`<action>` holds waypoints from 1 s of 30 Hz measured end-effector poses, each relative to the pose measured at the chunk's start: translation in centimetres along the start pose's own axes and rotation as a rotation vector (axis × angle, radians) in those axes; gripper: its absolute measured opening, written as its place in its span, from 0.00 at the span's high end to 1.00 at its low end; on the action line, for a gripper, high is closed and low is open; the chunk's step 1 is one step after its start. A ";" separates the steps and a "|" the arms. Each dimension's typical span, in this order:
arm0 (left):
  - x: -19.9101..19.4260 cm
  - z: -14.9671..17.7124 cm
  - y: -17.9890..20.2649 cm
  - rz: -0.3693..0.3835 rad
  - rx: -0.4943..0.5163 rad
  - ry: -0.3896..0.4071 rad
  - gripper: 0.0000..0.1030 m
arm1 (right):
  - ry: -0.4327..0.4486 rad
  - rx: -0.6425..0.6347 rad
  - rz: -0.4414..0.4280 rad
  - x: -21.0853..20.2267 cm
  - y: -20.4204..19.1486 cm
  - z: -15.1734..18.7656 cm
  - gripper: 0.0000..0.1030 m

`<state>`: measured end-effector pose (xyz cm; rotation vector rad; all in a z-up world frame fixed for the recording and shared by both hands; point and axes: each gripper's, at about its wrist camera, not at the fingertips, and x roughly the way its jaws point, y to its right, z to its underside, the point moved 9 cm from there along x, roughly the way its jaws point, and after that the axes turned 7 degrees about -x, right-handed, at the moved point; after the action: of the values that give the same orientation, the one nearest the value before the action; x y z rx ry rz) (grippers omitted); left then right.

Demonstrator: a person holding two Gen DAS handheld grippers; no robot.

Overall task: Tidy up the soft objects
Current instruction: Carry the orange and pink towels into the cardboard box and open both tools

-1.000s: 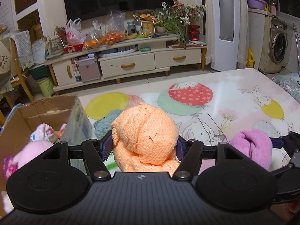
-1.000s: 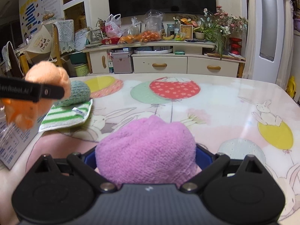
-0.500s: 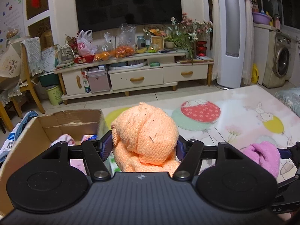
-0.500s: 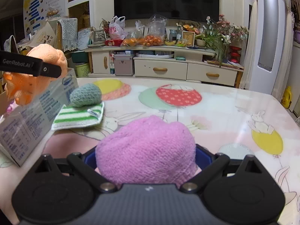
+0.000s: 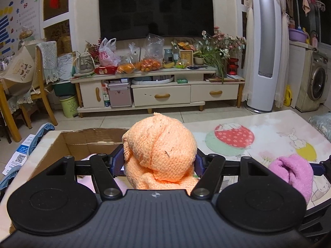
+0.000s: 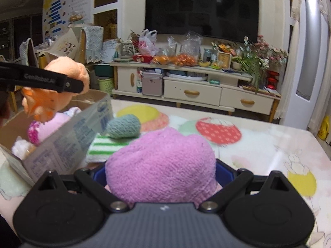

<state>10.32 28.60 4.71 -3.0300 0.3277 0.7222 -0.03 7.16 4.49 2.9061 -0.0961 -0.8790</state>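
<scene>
Mid-carry over the table: your left gripper [image 5: 159, 163] is clamped on a bunched orange knitted cloth [image 5: 160, 148], its blue pads pressed into both sides, and it hangs right at the near rim of the open brown cardboard box [image 5: 82, 139]. Seen from the right wrist cam, that bundle sits above the box's interior, clear of the contents: pink and white soft items [image 6: 44, 129] already piled inside.

Your right gripper [image 6: 160, 171] holds a fluffy purple towel wad [image 6: 161, 163] w/ jaws set wide around its bulk, up off the pastel balloon-and-rabbit table mat [image 5: 269, 136], box ahead and to its left.

Step in hand, by my read: transport to the box, two pieces at once. Drop not yet made for either.

Next move calls for the left to get fully inside the box walls, then spread its jaws so the orange cloth falls onto the pile; knit may snag on the pads, so a small shake could help. The right then needs to cross over the printed box wall [image 6: 68, 136] w/o clipping it or the left gripper.

Left to do after: a teal knitted bundle [image 6: 123, 127] resting on a green-and-white striped folded cloth [image 6: 105, 147], both on the mat just beside the box.
</scene>
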 end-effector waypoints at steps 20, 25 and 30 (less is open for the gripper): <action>-0.5 -2.0 -9.2 -0.160 -0.223 0.032 0.22 | 0.132 -0.114 -0.172 2.3 -8.4 -9.1 0.06; -0.4 -2.0 -10.7 -0.201 -0.266 0.024 0.22 | 0.157 -0.154 -0.218 4.3 -10.8 -11.2 0.06; 0.1 -2.2 -11.1 -0.221 -0.284 0.015 0.22 | 0.171 -0.211 -0.267 6.3 -13.3 -12.4 0.06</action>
<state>13.66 39.31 6.15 -3.2609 -0.1206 0.7895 12.53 20.76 9.74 2.8161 0.3820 -0.6231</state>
